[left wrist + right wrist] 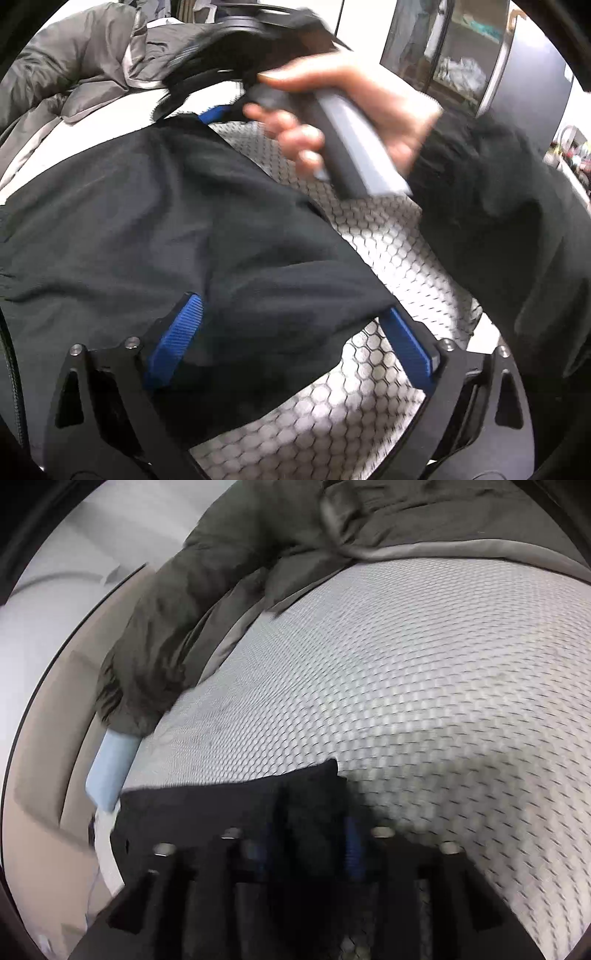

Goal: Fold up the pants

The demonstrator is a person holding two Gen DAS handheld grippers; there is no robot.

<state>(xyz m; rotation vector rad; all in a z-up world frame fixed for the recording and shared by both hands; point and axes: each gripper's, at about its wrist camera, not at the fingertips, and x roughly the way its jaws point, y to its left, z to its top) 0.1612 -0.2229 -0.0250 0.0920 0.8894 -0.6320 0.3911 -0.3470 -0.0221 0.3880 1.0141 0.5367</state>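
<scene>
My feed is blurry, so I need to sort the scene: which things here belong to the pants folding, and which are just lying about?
Part of the job:
- black pants, spread on the honeycomb mat
- left hand-held gripper, jaws wide, pants between them
- right hand-held gripper, pants at its fingers

Lying about:
- grey puffy jacket
- pale blue object at the mat's edge

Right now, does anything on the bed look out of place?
Yes: a grey jacket lies crumpled along the far edge of the mat, beyond the black pants. It is not part of the folding.
</scene>
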